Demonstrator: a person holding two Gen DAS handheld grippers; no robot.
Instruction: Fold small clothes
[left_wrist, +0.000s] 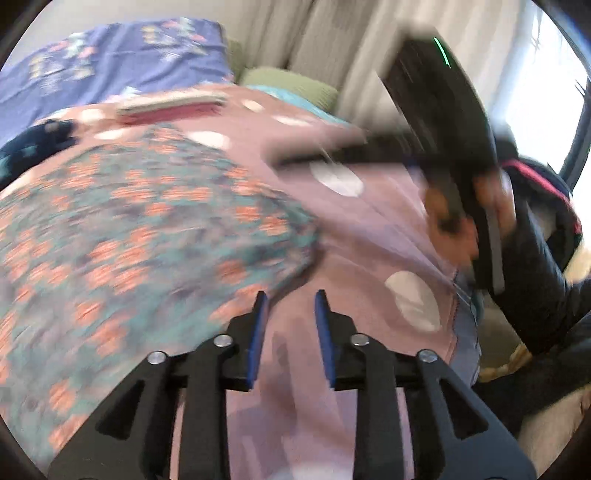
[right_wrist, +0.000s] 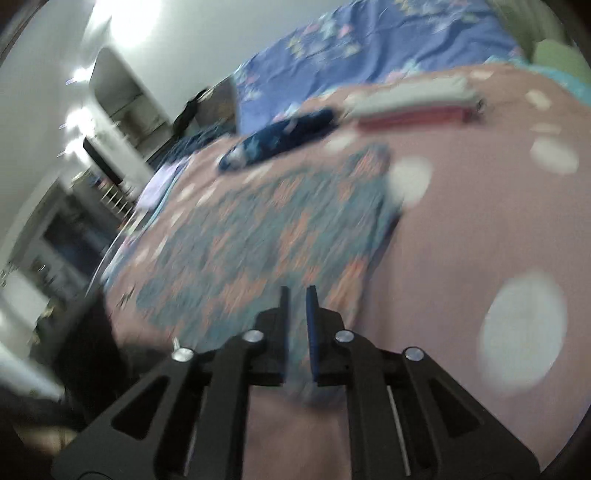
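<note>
A small teal garment with orange flowers (left_wrist: 140, 229) lies spread on a pink bedspread with white dots (left_wrist: 369, 295). My left gripper (left_wrist: 290, 295) is open and empty, just off the garment's near right corner. The right gripper (left_wrist: 314, 158) shows blurred at the upper right of the left wrist view, held by a hand above the bedspread. In the right wrist view the garment (right_wrist: 266, 229) lies ahead and my right gripper (right_wrist: 296, 291) hovers over its near edge with the jaws a narrow gap apart and nothing visibly between them. Both views are motion-blurred.
A stack of folded clothes (right_wrist: 413, 101) and a dark blue garment (right_wrist: 280, 138) lie at the far side of the bedspread. A purple patterned sheet (right_wrist: 388, 44) and a green pillow (left_wrist: 288, 85) lie beyond. Curtains (left_wrist: 332, 44) hang behind.
</note>
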